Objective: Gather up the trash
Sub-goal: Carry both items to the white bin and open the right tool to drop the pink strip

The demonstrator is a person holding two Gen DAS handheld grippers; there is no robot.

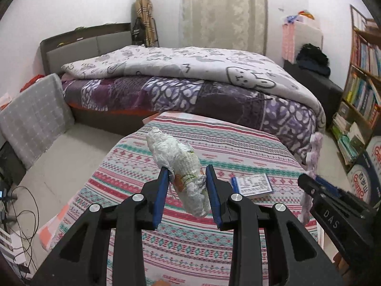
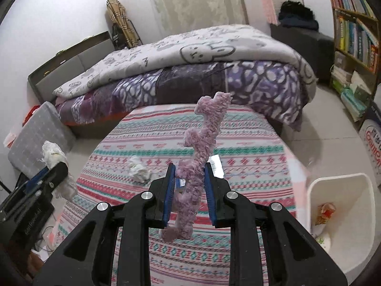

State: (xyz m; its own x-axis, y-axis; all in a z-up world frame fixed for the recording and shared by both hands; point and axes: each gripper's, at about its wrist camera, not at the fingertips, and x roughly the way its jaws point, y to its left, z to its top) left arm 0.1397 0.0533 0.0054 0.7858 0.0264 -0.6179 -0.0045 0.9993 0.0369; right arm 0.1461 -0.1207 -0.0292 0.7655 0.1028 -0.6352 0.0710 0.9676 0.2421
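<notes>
We see the table (image 2: 250, 143) before the bed (image 2: 190, 71), a crumpled tissue (image 2: 139, 170) on it at ten o'clock of the right gripper (image 2: 189, 178). The bin (image 2: 343, 214) stands at the table's three o'clock, what may be wrappers (image 2: 325, 212) inside. A booklet (image 1: 252, 183) lies at the left gripper's (image 1: 187, 181) three o'clock.

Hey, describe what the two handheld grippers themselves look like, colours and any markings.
Both the left gripper and the right gripper are black angular plastic frames with silver round pivot bolts and blue ribbed finger pads. White lettering reading DAS marks the right gripper's side.
</notes>
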